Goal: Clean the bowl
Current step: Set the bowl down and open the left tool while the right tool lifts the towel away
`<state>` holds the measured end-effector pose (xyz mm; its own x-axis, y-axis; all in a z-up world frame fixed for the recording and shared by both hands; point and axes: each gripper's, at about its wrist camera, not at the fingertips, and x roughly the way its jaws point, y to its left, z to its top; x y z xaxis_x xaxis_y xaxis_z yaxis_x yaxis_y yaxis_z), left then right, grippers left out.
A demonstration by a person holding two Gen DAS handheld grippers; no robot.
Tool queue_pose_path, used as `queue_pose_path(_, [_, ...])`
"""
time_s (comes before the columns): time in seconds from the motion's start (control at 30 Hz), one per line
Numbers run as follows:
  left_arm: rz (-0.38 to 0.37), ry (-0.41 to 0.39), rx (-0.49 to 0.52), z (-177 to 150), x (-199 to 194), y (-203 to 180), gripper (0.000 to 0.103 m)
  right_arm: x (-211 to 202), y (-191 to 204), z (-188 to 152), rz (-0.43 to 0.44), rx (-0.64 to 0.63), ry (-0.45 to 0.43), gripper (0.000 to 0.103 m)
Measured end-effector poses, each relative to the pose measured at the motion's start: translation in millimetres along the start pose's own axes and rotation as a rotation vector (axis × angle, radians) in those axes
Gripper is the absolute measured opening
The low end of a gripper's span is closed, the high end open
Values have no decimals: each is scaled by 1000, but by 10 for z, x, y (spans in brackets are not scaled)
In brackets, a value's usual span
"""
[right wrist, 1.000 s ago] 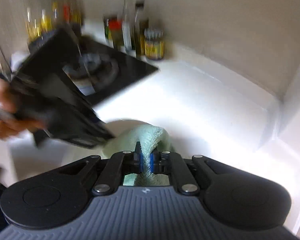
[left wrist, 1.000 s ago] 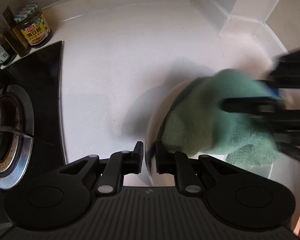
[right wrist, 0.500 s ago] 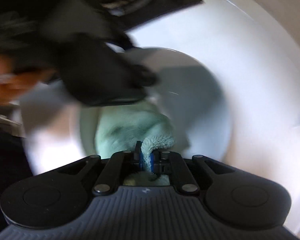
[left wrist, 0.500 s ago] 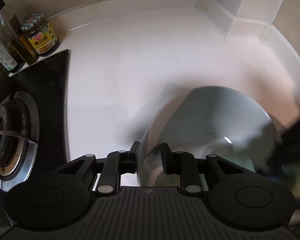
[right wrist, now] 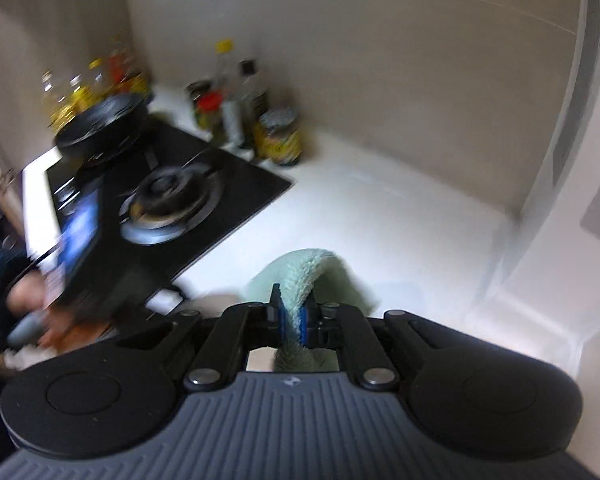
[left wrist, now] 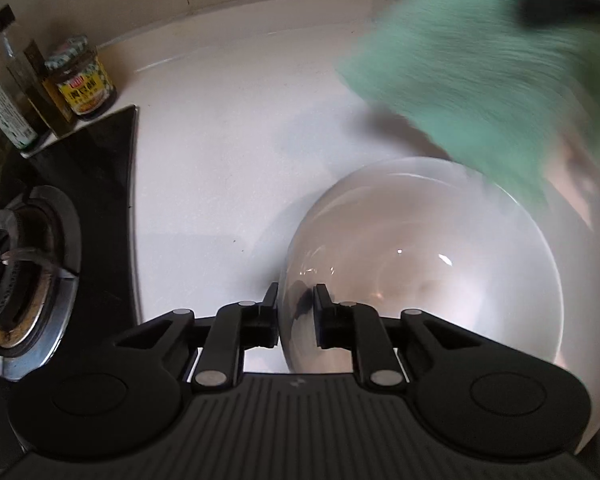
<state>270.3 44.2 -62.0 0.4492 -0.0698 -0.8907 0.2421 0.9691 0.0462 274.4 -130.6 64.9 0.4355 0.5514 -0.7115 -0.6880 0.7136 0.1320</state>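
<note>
A white bowl [left wrist: 440,264] fills the lower right of the left wrist view, above the white counter. My left gripper [left wrist: 296,308] is shut on its near rim, one finger inside and one outside. My right gripper [right wrist: 294,312] is shut on a green cloth [right wrist: 312,272]. The cloth also shows, blurred, in the left wrist view [left wrist: 472,64], lifted above and behind the bowl. The bowl's inside is glossy and holds nothing.
A black gas hob [left wrist: 32,256] lies to the left, with a burner [right wrist: 172,196] and a dark pan [right wrist: 104,128]. A sauce jar [left wrist: 82,80] and several bottles [right wrist: 236,92] stand by the wall. A wall corner [right wrist: 512,216] closes the counter's right.
The cloth was inside the bowl half a second ago. It has swung up and out to the upper right. My left gripper has kept its hold on the rim.
</note>
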Motion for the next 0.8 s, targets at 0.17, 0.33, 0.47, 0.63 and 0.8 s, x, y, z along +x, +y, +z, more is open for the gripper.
queue_pose_path(0.17, [8,-5,4,-8,2,-8,21,776,-246,-1,97,62,91,6])
queue_pose_path(0.33, [9,-10,-6,-25,18,-4,23,941,-364,-218,161,150,156,6])
queue_pose_path(0.47, [11,-13,-7,-27,25,-14,24,773,-504,-469,170,243,158,6])
queue_pose_path(0.63, [8,-6,-12,-4,40,-37,26,537,-380,-870,146,277,136,6])
queue_pose_path(0.8, [14,-3,-16,10,62,-43,29,290,-76,-1265,122,305,97,7])
